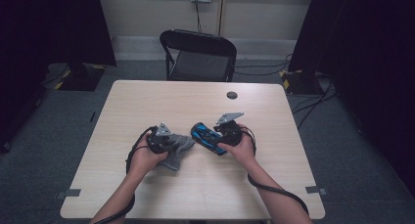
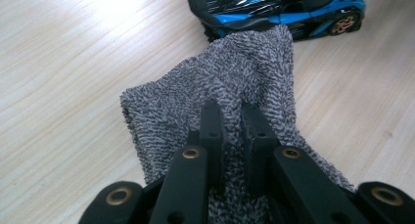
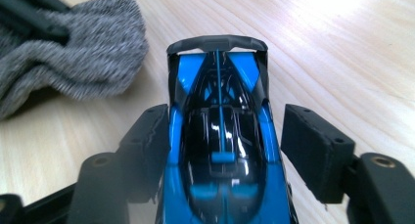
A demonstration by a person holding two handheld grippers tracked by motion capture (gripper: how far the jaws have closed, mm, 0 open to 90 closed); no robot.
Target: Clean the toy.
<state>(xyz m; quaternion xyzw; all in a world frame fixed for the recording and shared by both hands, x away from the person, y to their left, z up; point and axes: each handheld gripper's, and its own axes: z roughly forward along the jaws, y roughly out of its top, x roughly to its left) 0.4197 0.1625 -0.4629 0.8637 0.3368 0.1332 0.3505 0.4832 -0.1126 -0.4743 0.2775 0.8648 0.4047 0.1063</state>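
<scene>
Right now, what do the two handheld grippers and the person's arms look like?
Both are black. The left gripper and the right gripper each carry a grey three-cornered plate on top and trail a black cable back along the forearm. Up close, the jaws are black bars with brass-coloured rivets and blocky black pads. The forearms are bare, with no sleeves in view.
</scene>
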